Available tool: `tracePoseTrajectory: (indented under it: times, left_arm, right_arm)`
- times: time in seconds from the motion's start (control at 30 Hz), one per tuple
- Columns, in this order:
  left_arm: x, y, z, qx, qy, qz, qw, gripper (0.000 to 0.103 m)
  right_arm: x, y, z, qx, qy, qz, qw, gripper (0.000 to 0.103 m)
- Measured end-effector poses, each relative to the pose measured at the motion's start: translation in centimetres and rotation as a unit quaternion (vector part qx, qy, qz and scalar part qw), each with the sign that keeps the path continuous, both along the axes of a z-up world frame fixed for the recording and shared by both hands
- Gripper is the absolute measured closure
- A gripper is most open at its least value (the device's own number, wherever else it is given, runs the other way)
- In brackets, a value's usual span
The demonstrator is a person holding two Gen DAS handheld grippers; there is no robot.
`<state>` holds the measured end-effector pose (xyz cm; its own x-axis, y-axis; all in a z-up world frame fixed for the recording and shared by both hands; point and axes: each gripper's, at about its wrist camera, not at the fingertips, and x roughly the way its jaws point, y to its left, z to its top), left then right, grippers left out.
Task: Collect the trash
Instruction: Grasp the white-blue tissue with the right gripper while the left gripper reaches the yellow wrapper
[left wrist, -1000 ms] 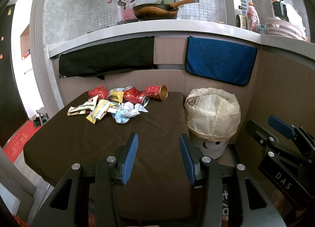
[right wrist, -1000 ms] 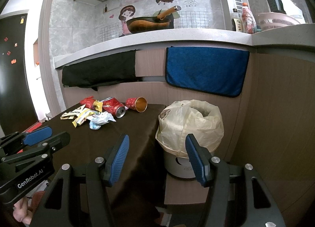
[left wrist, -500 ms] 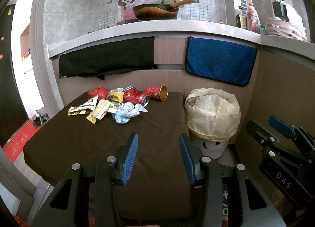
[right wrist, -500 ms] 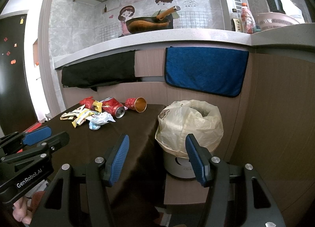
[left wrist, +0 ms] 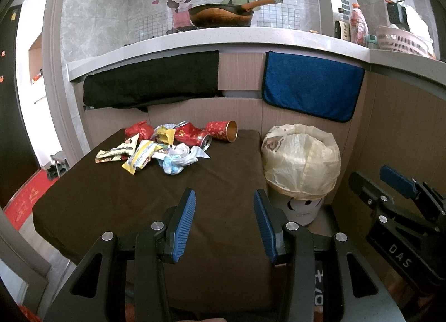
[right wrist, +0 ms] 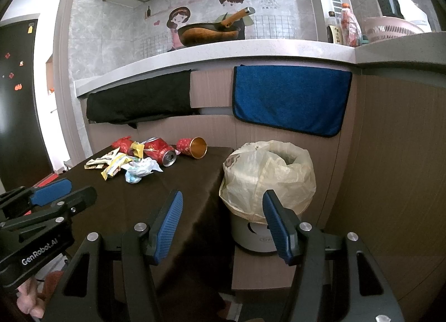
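A pile of trash lies at the far side of the dark brown table (left wrist: 111, 204): a crushed red can (left wrist: 192, 135), a red paper cup (left wrist: 221, 131) on its side, snack wrappers (left wrist: 139, 154), crumpled white tissue (left wrist: 178, 158) and a red wrapper (left wrist: 139, 131). The pile also shows in the right wrist view: the can (right wrist: 160, 150) and the cup (right wrist: 192, 147). A white bin with a yellowish bag (left wrist: 302, 163) stands right of the table, also in the right wrist view (right wrist: 267, 177). My left gripper (left wrist: 224, 224) is open and empty over the table's near part. My right gripper (right wrist: 223, 224) is open and empty, near the bin.
A wooden panel wall stands behind the table, with a black cloth (left wrist: 150, 82) and a blue towel (left wrist: 312, 87) hanging from the counter. A wok (left wrist: 223, 13), bottles and a pink basket (left wrist: 401, 41) sit on the counter. Wood panelling (right wrist: 390, 168) closes the right side.
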<state>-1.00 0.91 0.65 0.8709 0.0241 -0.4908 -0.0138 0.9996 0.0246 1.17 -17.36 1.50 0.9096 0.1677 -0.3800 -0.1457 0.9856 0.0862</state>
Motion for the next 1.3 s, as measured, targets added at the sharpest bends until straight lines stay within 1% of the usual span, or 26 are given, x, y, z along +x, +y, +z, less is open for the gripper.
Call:
tracePoseTrajectory:
  times: [0.13, 0.23, 0.3, 0.37, 0.43, 0.5, 0.53, 0.6, 0.67, 0.73, 0.77, 0.9, 0.97, 1.07, 1.13, 1.2, 1.23, 1.27, 1.3]
  left_arm:
    - [0.4, 0.8, -0.3, -0.010, 0.007, -0.006, 0.9999, 0.058]
    - [1.3, 1.7, -0.5, -0.006, 0.016, -0.012, 0.9998, 0.058]
    - [2.4, 3.0, -0.4, -0.014, 0.020, -0.021, 0.9995, 0.058]
    - [3.7, 5.3, -0.1, -0.029, 0.021, -0.023, 0.9991, 0.058]
    - [5.3, 8.0, -0.1, -0.039, 0.027, -0.011, 0.9988, 0.058]
    - [7.2, 11.1, -0.8, -0.057, 0.051, 0.003, 0.9971, 0.058]
    - [8.1, 13.2, -1.3, -0.076, 0.061, 0.014, 0.9951, 0.058]
    - [9.5, 16.3, -2.3, -0.094, 0.074, 0.043, 0.9919, 0.058]
    - [10.9, 18.7, -3.1, -0.107, 0.081, 0.057, 0.9893, 0.058]
    - [12.5, 21.1, -4.1, -0.138, 0.098, 0.055, 0.9841, 0.058]
    - [13.0, 22.1, -4.6, -0.150, 0.103, 0.055, 0.9819, 0.058]
    - [15.3, 24.7, -5.8, -0.196, 0.127, 0.058, 0.9706, 0.058]
    - [15.9, 25.2, -6.2, -0.206, 0.139, 0.053, 0.9672, 0.058]
    - [16.6, 25.9, -6.7, -0.207, 0.152, 0.049, 0.9653, 0.058]
    - [16.9, 26.5, -6.7, -0.205, 0.153, 0.051, 0.9655, 0.058]
    - [17.4, 26.9, -6.6, -0.212, 0.154, 0.044, 0.9641, 0.058]
    - [17.7, 27.0, -6.4, -0.218, 0.152, 0.033, 0.9635, 0.058]
    - [18.1, 27.0, -6.3, -0.220, 0.149, 0.024, 0.9637, 0.058]
    - [18.5, 26.9, -6.1, -0.219, 0.146, 0.015, 0.9648, 0.058]
  right_arm:
    - [0.4, -0.4, -0.1, 0.002, -0.001, 0.005, 1.000, 0.045]
    - [1.5, 0.0, -0.5, 0.000, -0.009, 0.014, 1.000, 0.042]
    - [2.4, 0.4, -0.4, 0.001, -0.009, 0.025, 1.000, 0.039]
    - [4.0, 0.9, 0.1, 0.006, -0.009, 0.046, 0.999, 0.038]
    - [5.9, 1.7, 0.6, 0.007, -0.008, 0.062, 0.998, 0.038]
    - [7.5, 2.7, 0.7, 0.003, -0.002, 0.073, 0.997, 0.039]
    - [8.5, 3.3, 0.6, 0.005, 0.002, 0.082, 0.997, 0.040]
    - [10.4, 4.8, 0.4, 0.008, 0.010, 0.100, 0.995, 0.042]
    - [12.6, 6.9, 0.1, -0.002, 0.020, 0.118, 0.993, 0.042]
    - [15.4, 9.6, -0.7, -0.009, 0.041, 0.159, 0.986, 0.042]
    - [16.6, 11.0, -1.1, -0.011, 0.054, 0.179, 0.982, 0.044]
    - [20.6, 16.4, -2.8, -0.027, 0.095, 0.231, 0.968, 0.048]
    - [22.8, 19.7, -3.8, -0.029, 0.118, 0.269, 0.955, 0.049]
    - [25.4, 23.1, -4.9, -0.055, 0.134, 0.287, 0.947, 0.050]
    - [27.4, 25.6, -6.4, -0.071, 0.159, 0.298, 0.939, 0.052]
    - [28.5, 27.0, -7.9, -0.076, 0.188, 0.311, 0.929, 0.054]
    - [28.9, 27.3, -8.5, -0.078, 0.200, 0.314, 0.925, 0.058]
    - [29.1, 27.6, -9.3, -0.081, 0.216, 0.316, 0.920, 0.063]
    - [29.2, 27.5, -9.8, -0.077, 0.223, 0.319, 0.918, 0.064]
